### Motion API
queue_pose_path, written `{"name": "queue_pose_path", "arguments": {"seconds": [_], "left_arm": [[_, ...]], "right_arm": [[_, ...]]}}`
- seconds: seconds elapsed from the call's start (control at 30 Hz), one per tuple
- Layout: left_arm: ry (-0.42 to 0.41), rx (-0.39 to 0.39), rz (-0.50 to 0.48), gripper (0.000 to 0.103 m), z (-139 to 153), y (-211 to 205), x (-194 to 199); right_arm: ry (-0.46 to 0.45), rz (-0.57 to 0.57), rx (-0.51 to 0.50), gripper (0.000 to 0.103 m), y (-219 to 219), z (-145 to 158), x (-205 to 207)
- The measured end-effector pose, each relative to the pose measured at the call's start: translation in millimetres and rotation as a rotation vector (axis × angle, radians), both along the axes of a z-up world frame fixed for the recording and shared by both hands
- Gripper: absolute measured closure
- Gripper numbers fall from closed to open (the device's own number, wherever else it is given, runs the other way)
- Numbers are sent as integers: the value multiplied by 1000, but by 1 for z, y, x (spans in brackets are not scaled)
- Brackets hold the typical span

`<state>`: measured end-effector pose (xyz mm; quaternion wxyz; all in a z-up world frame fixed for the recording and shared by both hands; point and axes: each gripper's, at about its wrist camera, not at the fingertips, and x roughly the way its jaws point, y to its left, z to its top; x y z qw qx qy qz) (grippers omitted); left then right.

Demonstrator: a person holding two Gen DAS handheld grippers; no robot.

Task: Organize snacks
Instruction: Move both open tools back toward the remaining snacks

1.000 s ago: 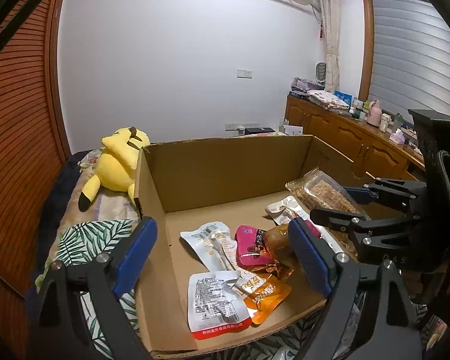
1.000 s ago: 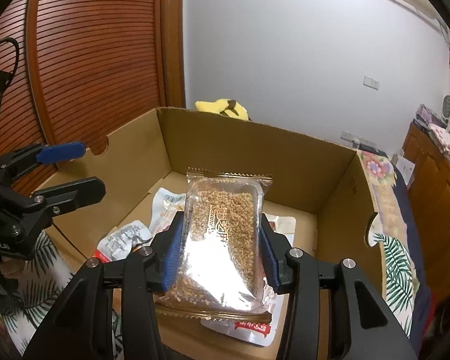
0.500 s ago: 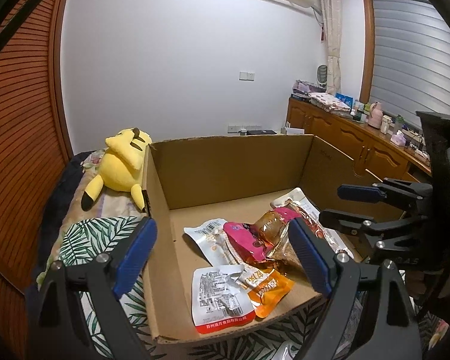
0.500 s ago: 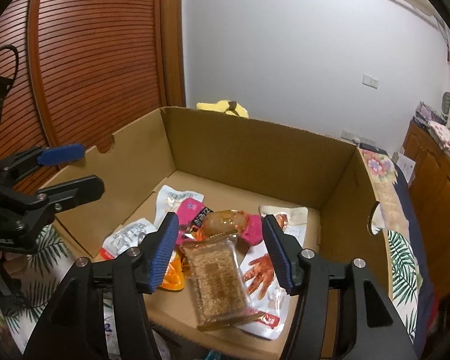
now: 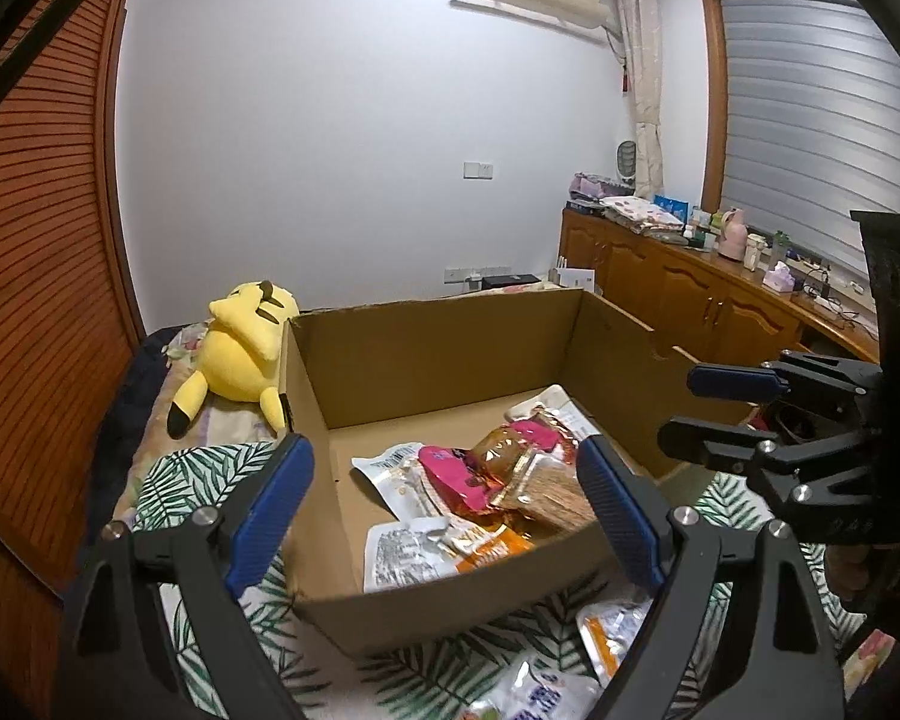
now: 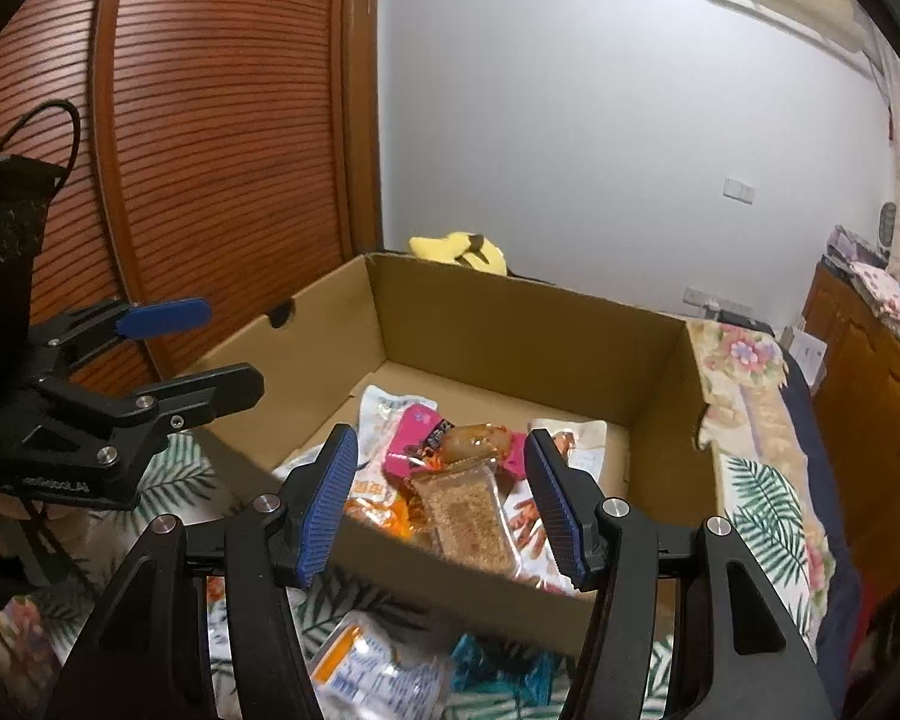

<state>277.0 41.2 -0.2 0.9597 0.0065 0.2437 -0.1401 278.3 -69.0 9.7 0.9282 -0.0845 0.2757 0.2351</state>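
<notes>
An open cardboard box (image 5: pixel 450 348) (image 6: pixel 510 324) sits on a leaf-print cloth. Inside lie several snack packs: a clear pack of brown grain bar (image 6: pixel 471 519) (image 5: pixel 549 489), a pink pack (image 5: pixel 453 477) (image 6: pixel 417 441), white packs (image 5: pixel 393 471) and an orange pack (image 5: pixel 489 549). My left gripper (image 5: pixel 444 510) is open and empty, in front of the box's near wall. My right gripper (image 6: pixel 441 507) is open and empty, above the box's near edge; it also shows at the right of the left wrist view (image 5: pixel 714 411). More snack packs (image 6: pixel 360 669) (image 5: pixel 570 678) lie on the cloth outside the box.
A yellow plush toy (image 5: pixel 243 348) lies left of the box on the bed. A slatted wooden door (image 6: pixel 180 150) stands at the left. A wooden cabinet (image 5: pixel 690 300) with clutter runs along the right wall.
My right gripper opened and let the grain bar pack drop into the box, then drew back. My left gripper also pulled back from the box.
</notes>
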Motion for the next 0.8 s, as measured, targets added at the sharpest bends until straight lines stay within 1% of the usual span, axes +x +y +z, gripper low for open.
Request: {"name": "queue_pose_path", "arguments": {"seconds": [0.13,0.23,0.3,0.43,0.67,0.8], "left_arm": [[2,14,-17,13,2,-2,-23],[14,25,-29,13,-3,-5,-40],[27,30,-39,13,-9,-7,-48],[73,44,-57,13,-31,-10,-59],[173,66,-94,13,-73,-21,-66],[212,98,-109,13,-90,-25,-67]], "right_arm": [[-8,-1,13,43,-8,8,-24],[2,1,27,38,-13,6,-39],[6,-3,27,37,-15,3,-47],[34,-16,40,35,-22,-10,-62],[96,-42,66,35,-33,-42,-73],[110,-58,39,35,-36,-59,-75]]}}
